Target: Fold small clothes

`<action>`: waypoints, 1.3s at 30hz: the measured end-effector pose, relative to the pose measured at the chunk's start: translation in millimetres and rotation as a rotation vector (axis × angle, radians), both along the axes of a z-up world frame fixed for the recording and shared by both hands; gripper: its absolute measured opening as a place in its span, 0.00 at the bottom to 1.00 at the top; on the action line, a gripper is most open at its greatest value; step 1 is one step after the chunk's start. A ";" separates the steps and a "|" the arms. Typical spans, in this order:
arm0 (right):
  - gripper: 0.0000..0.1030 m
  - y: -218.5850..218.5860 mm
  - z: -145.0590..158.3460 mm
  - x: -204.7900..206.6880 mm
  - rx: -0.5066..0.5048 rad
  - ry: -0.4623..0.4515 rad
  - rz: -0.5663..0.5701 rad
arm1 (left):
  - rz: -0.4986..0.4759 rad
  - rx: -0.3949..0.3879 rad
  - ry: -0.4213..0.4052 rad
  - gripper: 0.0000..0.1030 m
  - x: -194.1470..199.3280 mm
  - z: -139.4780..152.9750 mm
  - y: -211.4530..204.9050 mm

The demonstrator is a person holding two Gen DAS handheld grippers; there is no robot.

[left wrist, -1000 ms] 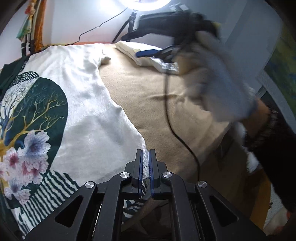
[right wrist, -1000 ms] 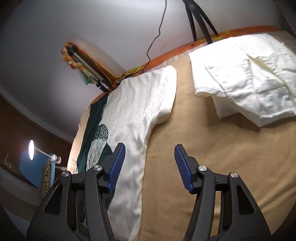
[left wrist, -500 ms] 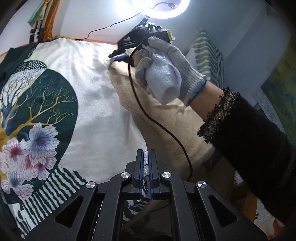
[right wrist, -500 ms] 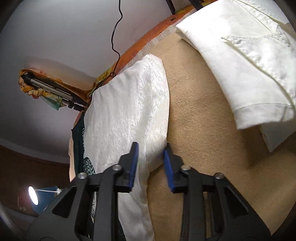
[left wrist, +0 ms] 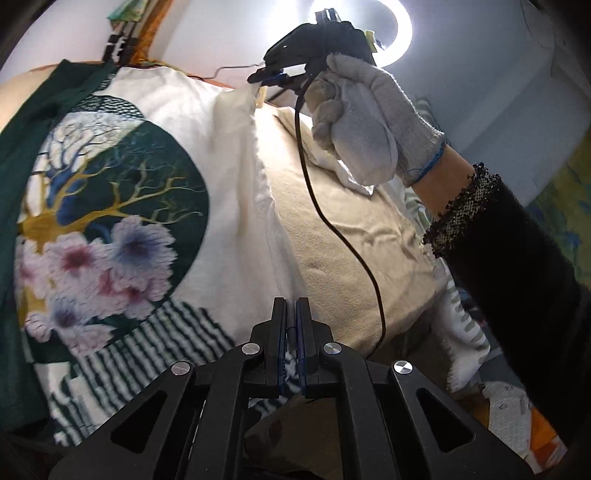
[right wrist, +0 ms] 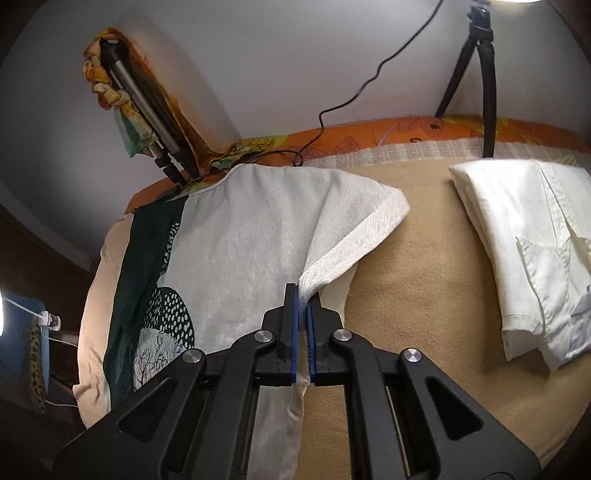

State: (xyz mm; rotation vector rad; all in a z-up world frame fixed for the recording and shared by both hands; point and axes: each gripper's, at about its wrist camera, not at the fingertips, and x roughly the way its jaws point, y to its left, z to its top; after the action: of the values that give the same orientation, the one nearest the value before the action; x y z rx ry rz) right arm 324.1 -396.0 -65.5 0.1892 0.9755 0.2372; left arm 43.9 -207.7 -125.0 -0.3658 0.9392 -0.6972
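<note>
A: Where does the T-shirt (left wrist: pixel 229 206) lie?

B: Spread flat on a tan blanket (left wrist: pixel 351 221), print upward: a dark round patch with a golden tree and pink-violet flowers, striped bands near the hem. Its plain right edge runs from the left gripper (left wrist: pixel 291 314) up toward the right gripper (left wrist: pixel 273 75).

A: And the left gripper's state?

B: Clenched. Its blue pads are pressed together on the shirt's lower hem corner, with striped cloth showing between and below them.

A: The right one?

B: In its own view the right gripper (right wrist: pixel 302 306) is pinched tight on the sleeve (right wrist: pixel 354 236); the white textured cloth bunches into the jaws and rises slightly off the blanket (right wrist: pixel 424 280). From the left camera, a gloved hand (left wrist: pixel 365 122) holds that gripper at the shirt's far corner, a black cable (left wrist: pixel 332 229) hanging from it across the blanket.

A: Anything else nearby?

B: A folded white garment (right wrist: pixel 528 251) lies on the blanket to the right of the sleeve, well apart from it. A tripod (right wrist: pixel 480 66) stands behind, under a ring light (left wrist: pixel 400 33).
</note>
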 end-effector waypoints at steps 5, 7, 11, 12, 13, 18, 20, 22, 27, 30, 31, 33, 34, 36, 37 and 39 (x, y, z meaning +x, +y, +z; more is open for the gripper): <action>0.05 43.7 14.8 4.3 -0.034 -0.021 0.057 | 0.059 -0.008 -0.008 0.03 -4.4 2.9 24.7; 0.05 65.4 16.4 5.4 -0.052 -0.026 0.091 | 0.089 -0.013 -0.009 0.03 -6.2 4.0 38.2; 0.05 114.7 13.5 8.4 -0.095 -0.026 0.167 | 0.148 -0.021 -0.004 0.03 -10.6 4.3 57.3; 0.05 127.2 11.1 8.9 -0.106 -0.025 0.185 | 0.167 -0.018 -0.005 0.03 -11.5 3.2 63.9; 0.05 138.6 8.7 9.6 -0.117 -0.023 0.201 | 0.173 -0.019 -0.002 0.03 -8.4 4.9 69.9; 0.05 183.7 -11.8 14.9 -0.196 -0.005 0.253 | 0.171 -0.055 0.055 0.05 3.3 -5.3 77.8; 0.05 188.8 -17.7 16.7 -0.205 0.005 0.257 | 0.153 -0.041 0.110 0.15 9.9 -14.1 69.8; 0.05 187.8 -20.2 18.2 -0.209 0.012 0.250 | 0.122 -0.034 0.159 0.21 18.3 -23.2 53.6; 0.05 177.7 -17.3 22.0 -0.212 0.020 0.236 | 0.102 -0.014 0.177 0.22 23.2 -32.0 30.4; 0.05 172.7 -15.4 23.2 -0.220 0.019 0.237 | 0.096 -0.006 0.137 0.22 24.2 -29.8 25.0; 0.05 171.6 -15.2 23.5 -0.217 0.021 0.237 | 0.094 0.000 0.126 0.19 25.1 -29.1 23.9; 0.05 170.5 -15.1 23.7 -0.212 0.025 0.237 | 0.091 -0.023 0.123 0.02 22.9 -27.7 26.7; 0.05 171.0 -14.9 23.4 -0.213 0.026 0.239 | 0.096 -0.037 0.121 0.01 20.9 -25.2 31.3; 0.05 175.3 -13.6 22.1 -0.222 0.024 0.251 | 0.106 -0.064 0.108 0.01 14.5 -18.3 43.4; 0.05 178.3 -12.4 20.8 -0.227 0.022 0.259 | 0.109 -0.070 0.102 0.01 11.6 -14.5 49.0; 0.05 188.4 -9.1 17.7 -0.234 0.016 0.281 | 0.126 -0.084 0.096 0.01 6.0 -8.8 63.3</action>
State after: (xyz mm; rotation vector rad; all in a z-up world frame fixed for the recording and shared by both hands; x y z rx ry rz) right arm 341.7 -207.6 -74.6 -0.1613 1.0368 0.3763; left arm 49.9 -144.4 -133.8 -0.5325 0.9699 -0.6088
